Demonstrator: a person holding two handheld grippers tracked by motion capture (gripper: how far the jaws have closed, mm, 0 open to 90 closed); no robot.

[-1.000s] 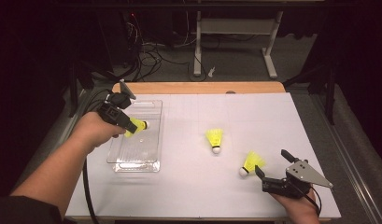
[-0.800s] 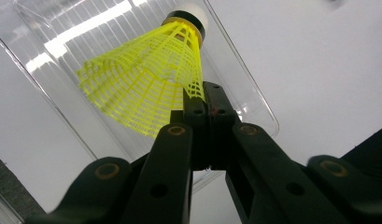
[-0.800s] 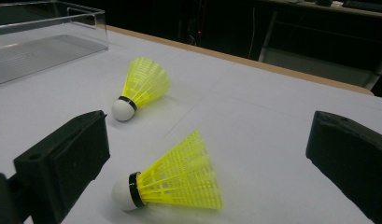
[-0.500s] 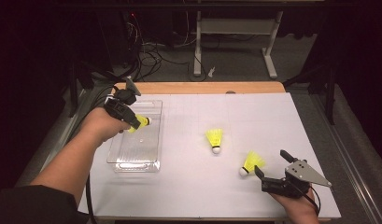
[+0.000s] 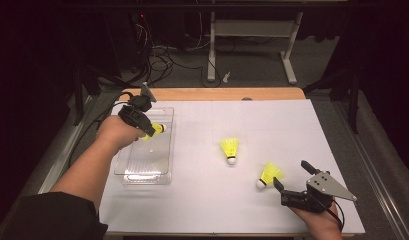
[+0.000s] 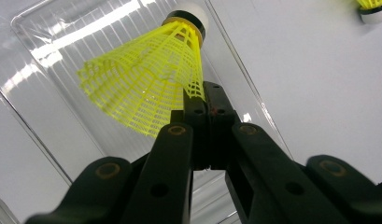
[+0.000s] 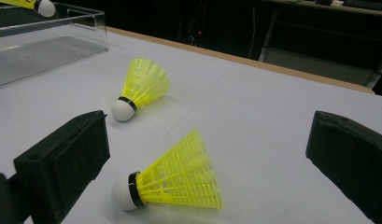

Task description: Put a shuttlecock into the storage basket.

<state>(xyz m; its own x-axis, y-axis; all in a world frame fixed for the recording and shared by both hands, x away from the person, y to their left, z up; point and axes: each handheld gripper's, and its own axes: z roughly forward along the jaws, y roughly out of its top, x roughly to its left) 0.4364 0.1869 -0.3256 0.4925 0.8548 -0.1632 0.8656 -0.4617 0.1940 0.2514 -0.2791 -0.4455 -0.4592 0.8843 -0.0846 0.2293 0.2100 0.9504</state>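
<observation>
High view: the left gripper (image 5: 151, 128) hangs over the clear plastic tray (image 5: 142, 170) at the left of the white surface (image 5: 292, 130). Its jaws are closed on the skirt edge of a yellow shuttlecock (image 5: 157, 129). In the left gripper view, the shuttlecock (image 6: 146, 84) is pinched at the mesh rim, its white cork tip pointing away from the jaws, with the tray floor (image 6: 48, 42) directly behind it.

Two further yellow shuttlecocks lie on the surface, well apart from the tray: the middle shuttlecock (image 5: 230, 149) and the near shuttlecock (image 5: 268, 174). The right gripper (image 5: 292, 184) rests low at the front right, jaws spread wide and holding nothing. In the right gripper view, the near shuttlecock (image 7: 172, 179) lies on its side between the two jaws without touching either; the middle shuttlecock (image 7: 141, 88) lies beyond it.

Step in hand, by judgement: placement of the held shuttlecock into the tray. The load is already above the tray opening.

Next move, by judgement:
1. Lower the left gripper until the shuttlecock is just above the tray floor, clear of the walls.
2. Part the jaws to release.
3. Advance the right gripper slightly and close on the skirt of the near shuttlecock. Light pressure is advised; the mesh skirt looks easy to deform.
</observation>
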